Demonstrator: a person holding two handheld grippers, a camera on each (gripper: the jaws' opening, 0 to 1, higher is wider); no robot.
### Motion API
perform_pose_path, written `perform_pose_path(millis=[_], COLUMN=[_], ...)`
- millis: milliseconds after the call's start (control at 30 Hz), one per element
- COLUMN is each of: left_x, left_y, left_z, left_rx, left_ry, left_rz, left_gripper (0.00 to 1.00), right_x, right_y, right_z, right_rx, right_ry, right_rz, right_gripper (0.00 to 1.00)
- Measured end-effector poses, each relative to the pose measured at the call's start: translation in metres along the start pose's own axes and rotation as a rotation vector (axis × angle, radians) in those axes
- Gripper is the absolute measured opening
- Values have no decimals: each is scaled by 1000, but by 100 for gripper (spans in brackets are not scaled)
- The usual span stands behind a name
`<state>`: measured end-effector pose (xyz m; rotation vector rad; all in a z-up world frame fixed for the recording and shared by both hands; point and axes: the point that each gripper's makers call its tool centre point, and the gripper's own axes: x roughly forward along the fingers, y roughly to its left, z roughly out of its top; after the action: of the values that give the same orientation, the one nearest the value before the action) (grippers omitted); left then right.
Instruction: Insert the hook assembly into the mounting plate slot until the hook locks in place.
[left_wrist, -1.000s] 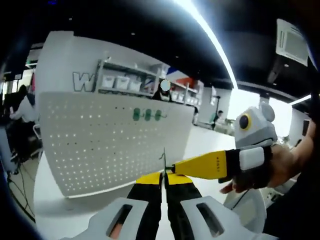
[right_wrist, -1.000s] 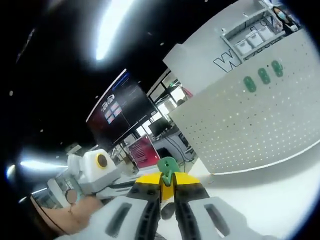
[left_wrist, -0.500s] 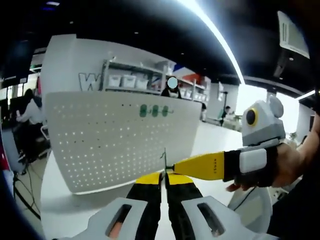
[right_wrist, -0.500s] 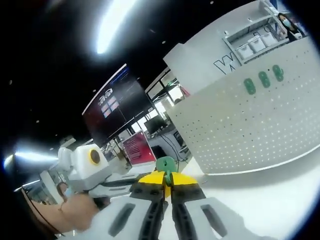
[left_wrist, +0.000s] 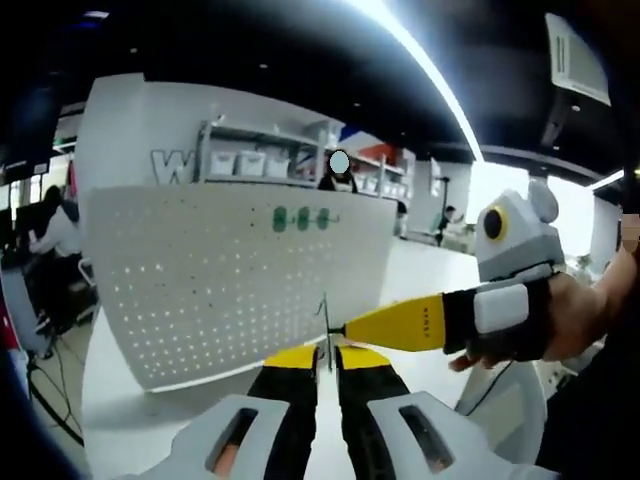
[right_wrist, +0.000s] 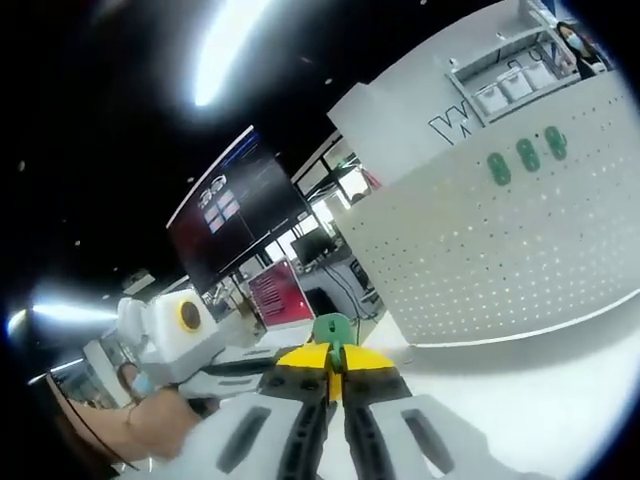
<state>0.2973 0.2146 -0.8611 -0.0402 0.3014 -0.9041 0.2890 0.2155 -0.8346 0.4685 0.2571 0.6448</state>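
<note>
In the left gripper view my left gripper (left_wrist: 327, 352) is shut on a thin metal hook (left_wrist: 325, 318) that stands up between its yellow tips. My right gripper (left_wrist: 360, 328) reaches in from the right, held by a hand (left_wrist: 575, 318), and its yellow tip meets the hook. In the right gripper view my right gripper (right_wrist: 334, 358) is shut on a small green mounting plate (right_wrist: 333, 330). The left gripper (right_wrist: 245, 367) comes in from the left, up to that plate. How the hook sits in the plate's slot is hidden.
A white pegboard (left_wrist: 230, 285) stands upright behind the grippers on a white tabletop (left_wrist: 120, 420). Three green plates (left_wrist: 303, 218) hang in a row near its top, seen also in the right gripper view as green plates (right_wrist: 525, 155). Shelves and office space lie beyond.
Both views have shifted a little with the hands. The two grippers stay tip to tip, each holding its part as before.
</note>
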Motion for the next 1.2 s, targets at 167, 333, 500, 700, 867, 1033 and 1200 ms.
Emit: perform_pose_path(millis=[167,333,500,700,867,1033,1200], left_x=[1,-2,-4,-2,-1,0,2], left_y=[-4,-6,-6,-11,-14,-15,-17], left_z=[-5,-4,1,5,6,2,0], left_rx=[-64,-66,-96,-94,-85,-112,-145], left_ry=[-11,-17,-46,-59,-51,-32,-42], left_rz=[-26,-25,-29,-41,-48,-46,-46], left_gripper=[34,54,73,93,100,100,100], right_x=[-1,-2,2,3,3,2,-1], right_y=[-5,-9,-19,-31,-41,-55,-74], right_z=[3,15,20,20,22,27,37], right_rx=[-95,-243,-322,-349,-395,-420,-430], right_ry=[12,19,35,34,29,0,-48], right_rz=[-10,-30,-38,-70,-94,-140,-204], right_gripper=[0,0,0,0,0,0,0])
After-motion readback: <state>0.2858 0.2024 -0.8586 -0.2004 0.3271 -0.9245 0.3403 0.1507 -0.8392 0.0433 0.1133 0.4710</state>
